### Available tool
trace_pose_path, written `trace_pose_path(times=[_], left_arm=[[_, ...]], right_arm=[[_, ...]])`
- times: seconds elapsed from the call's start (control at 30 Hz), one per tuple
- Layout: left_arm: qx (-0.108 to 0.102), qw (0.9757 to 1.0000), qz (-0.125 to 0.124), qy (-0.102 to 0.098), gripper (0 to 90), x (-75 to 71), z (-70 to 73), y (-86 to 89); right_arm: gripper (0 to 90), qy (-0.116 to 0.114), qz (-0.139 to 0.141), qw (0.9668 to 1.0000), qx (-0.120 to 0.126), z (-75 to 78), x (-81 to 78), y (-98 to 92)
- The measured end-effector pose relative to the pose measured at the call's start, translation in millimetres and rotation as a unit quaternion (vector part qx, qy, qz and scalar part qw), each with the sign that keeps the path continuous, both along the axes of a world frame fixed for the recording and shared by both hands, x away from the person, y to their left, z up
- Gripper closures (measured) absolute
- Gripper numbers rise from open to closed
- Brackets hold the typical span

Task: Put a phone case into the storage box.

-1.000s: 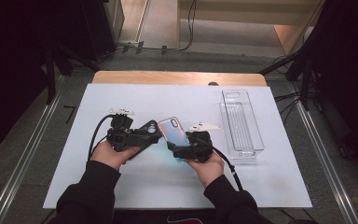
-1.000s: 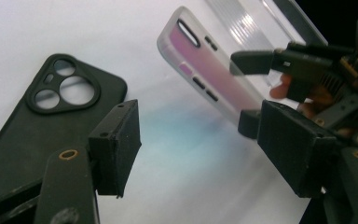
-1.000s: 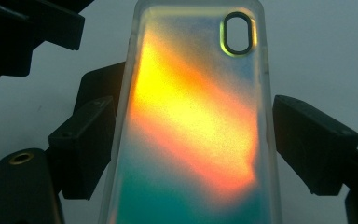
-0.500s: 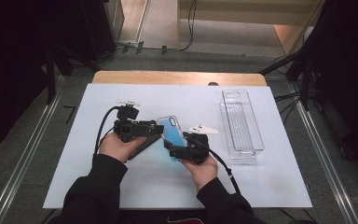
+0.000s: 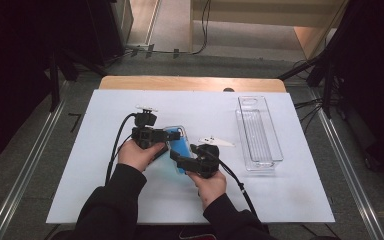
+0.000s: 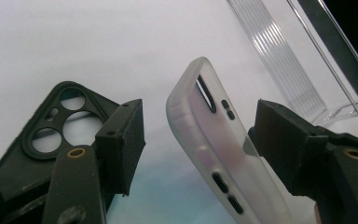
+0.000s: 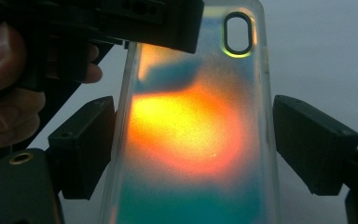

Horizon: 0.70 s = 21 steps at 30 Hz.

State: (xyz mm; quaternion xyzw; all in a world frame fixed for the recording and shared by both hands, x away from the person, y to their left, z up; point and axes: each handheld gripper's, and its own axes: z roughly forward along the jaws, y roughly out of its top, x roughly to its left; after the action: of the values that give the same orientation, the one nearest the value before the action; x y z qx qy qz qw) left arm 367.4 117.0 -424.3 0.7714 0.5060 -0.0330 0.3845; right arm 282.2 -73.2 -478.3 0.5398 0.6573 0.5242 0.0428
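Observation:
A translucent phone case (image 5: 178,144) with a blue and orange sheen hangs tilted above the white mat. My right gripper (image 5: 181,159) is shut on it, one pad on each long edge (image 7: 193,149). My left gripper (image 5: 167,140) comes in from the left and stands open around the case's top end (image 6: 198,140). Its jaws have just been closing, and its pads do not press on the case. A black phone case (image 6: 14,158) with round camera holes lies on the mat behind the left jaw.
A clear, long plastic tray (image 5: 260,132) stands on the mat to the right, also in the left gripper view (image 6: 307,60). The white mat (image 5: 105,190) covers the table; a wooden edge (image 5: 190,83) shows at the back. Cables trail from both grippers.
My left hand has moved right and slightly down, bringing its jaws around the top end of the translucent case. The right hand has kept the case still.

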Motion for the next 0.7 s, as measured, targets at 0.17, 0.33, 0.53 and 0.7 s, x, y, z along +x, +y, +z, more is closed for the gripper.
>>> trace_pose_path(times=[0.17, 0.33, 0.53, 0.7], left_arm=[[-0.014, 0.9996, 0.010, 0.022, 45.5, 3.5, -3.1, -0.5], [-0.041, 0.9980, 0.010, 0.047, 74.2, 4.6, -5.6, -0.8], [-0.071, 0.9953, 0.016, 0.064, 83.6, 6.0, -4.8, 0.8], [-0.084, 0.9939, 0.014, 0.071, 86.2, 5.5, -3.0, 2.7]], right_arm=[[14.7, -0.003, -0.004, 0.9999, 0.009, 0.4, -1.3, 2.6], [14.7, -0.013, -0.004, 0.9998, 0.013, -0.8, -1.6, 5.2], [14.7, -0.020, -0.003, 0.9997, 0.011, -2.4, -1.0, 5.7], [14.4, -0.034, 0.002, 0.9994, -0.003, -3.3, -1.6, 8.1]])
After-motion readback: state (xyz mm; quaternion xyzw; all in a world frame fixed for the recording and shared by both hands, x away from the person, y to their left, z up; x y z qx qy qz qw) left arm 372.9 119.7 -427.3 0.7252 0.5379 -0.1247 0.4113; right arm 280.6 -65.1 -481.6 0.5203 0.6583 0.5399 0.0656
